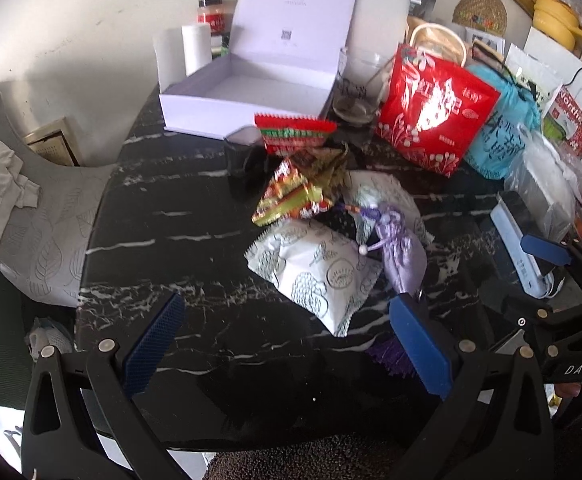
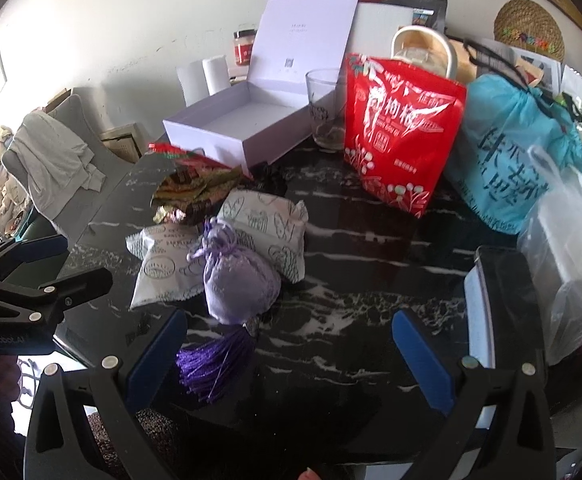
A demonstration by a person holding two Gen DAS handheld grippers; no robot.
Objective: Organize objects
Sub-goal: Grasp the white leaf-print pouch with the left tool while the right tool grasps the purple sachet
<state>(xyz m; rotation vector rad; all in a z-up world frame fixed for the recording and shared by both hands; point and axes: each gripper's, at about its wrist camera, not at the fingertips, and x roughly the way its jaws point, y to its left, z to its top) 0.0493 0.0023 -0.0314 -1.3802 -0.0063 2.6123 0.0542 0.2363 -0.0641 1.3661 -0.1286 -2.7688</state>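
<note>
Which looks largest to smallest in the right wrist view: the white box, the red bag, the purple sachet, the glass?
1. white box, lid open
2. red bag
3. purple sachet, nearer the camera, so unsure
4. glass

Left wrist view: low over the near edge of the black marble table (image 1: 163, 216), facing the open white box (image 1: 247, 92) from near, slightly left of it. Right wrist view: same low height, further right of the box (image 2: 235, 120), angled toward it. Shared: box, purple sachet (image 2: 239, 276), red bag (image 1: 431, 116).
</note>
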